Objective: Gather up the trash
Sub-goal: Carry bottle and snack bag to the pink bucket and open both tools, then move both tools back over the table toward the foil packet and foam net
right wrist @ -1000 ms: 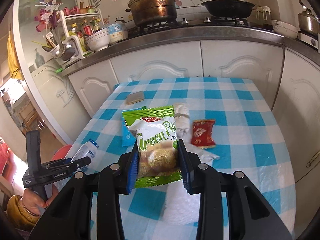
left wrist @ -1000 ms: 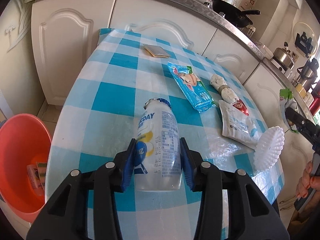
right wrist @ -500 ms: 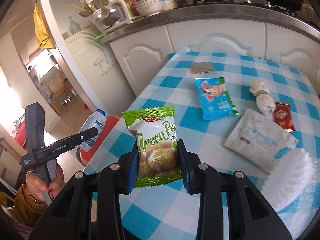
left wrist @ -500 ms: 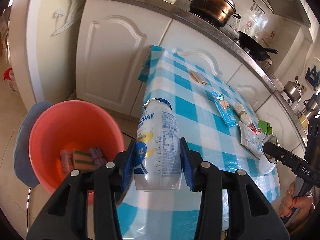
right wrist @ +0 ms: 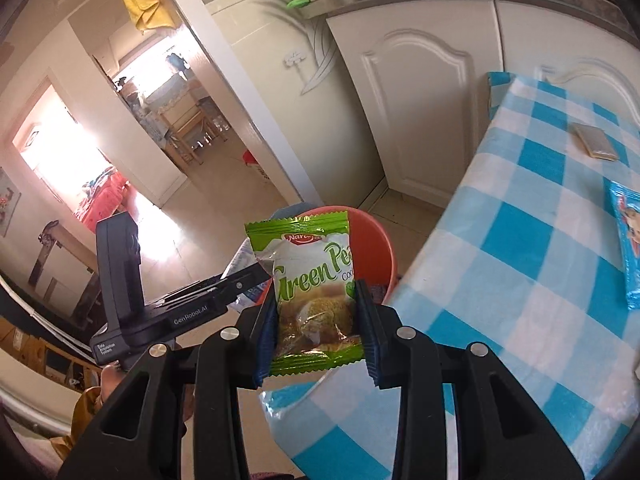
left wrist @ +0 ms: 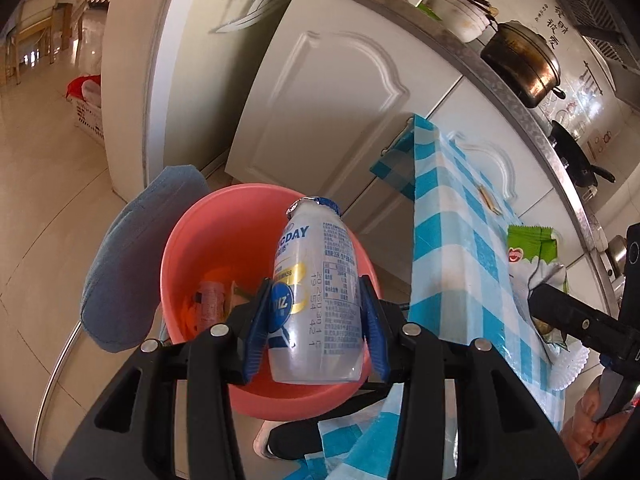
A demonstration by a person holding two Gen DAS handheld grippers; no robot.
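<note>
The mouth of the pink bucket [left wrist: 224,240] lies open from above on the floor, hemmed by the table [left wrist: 448,264] edge on one side, a blue cloth [left wrist: 132,256] opposite and white cupboard doors [left wrist: 320,120] behind.
</note>
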